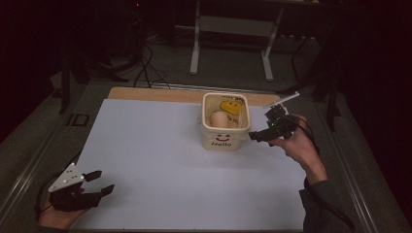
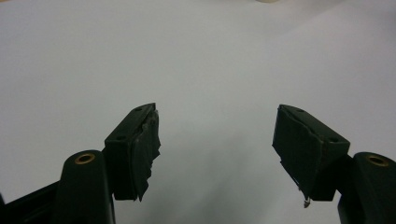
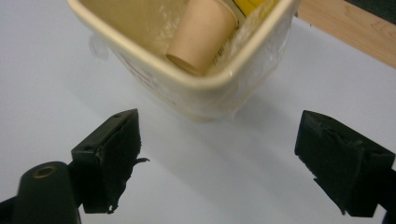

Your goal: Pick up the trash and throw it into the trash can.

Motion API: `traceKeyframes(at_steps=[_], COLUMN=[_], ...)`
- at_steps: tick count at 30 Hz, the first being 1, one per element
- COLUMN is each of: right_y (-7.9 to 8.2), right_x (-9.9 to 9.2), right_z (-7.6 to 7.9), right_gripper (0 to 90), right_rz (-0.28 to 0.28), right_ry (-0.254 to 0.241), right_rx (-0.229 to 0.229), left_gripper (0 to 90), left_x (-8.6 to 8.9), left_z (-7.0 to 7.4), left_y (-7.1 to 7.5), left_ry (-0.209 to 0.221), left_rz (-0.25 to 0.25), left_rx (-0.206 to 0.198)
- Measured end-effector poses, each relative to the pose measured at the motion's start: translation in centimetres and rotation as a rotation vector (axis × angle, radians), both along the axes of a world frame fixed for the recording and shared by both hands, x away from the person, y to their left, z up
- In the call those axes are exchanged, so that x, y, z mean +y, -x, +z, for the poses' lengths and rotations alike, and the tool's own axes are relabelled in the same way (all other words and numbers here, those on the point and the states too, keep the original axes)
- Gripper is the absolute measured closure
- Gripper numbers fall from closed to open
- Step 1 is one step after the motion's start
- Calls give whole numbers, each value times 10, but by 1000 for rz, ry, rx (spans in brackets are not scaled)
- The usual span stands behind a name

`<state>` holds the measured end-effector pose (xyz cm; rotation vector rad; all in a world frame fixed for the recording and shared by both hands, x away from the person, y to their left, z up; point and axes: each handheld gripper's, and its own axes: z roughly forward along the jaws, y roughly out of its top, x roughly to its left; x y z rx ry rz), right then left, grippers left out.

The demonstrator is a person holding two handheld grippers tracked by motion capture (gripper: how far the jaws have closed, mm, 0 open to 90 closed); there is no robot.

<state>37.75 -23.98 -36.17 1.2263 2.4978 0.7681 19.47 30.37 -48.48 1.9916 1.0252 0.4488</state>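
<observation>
Dim room; white sheet (image 1: 160,160) covered the table, wooden board edge (image 1: 145,93) bare at 12 o'clock.

Right gripper (image 1: 260,135): jaws spread wide, nothing between them. It sat just beside the cream tub (image 1: 225,138), at the tub's 3 o'clock, apart from the wall. In the right gripper view the tub's corner (image 3: 210,88) lay ahead of the gap between the jaws. Judged: lined up to reach the tub or its contents.

Tub held a paper cup (image 3: 201,35) lying tilted against the wall, and a yellow item (image 1: 231,107) at the cup's 1 o'clock; too small to identify.

Left gripper (image 1: 97,183): also released, empty, resting at the sheet's 7 o'clock corner, well apart from the tub. Judged: parked clear of the work.
</observation>
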Motion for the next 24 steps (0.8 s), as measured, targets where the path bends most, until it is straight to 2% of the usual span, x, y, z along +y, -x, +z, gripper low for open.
traceKeyframes(at_steps=[10,16,18,24], right_y=[21,37,40,53], right_x=[-20,-26,-27,-31], right_z=[-39,-62,-69,-82], right_gripper=[140,139,134,133], right_rz=[-11,-7,2,28], right_ry=[-42,-105,-99,-124], right_rx=[-57,-106,-114,-158], left_gripper=[315,315,315,315], left_x=[0,0,0,-1], left_z=[0,-1,0,-1], left_y=[0,0,0,-1], left_ry=[-1,-3,-1,-2], left_rz=[5,6,7,3], left_rx=[-3,-3,-3,0])
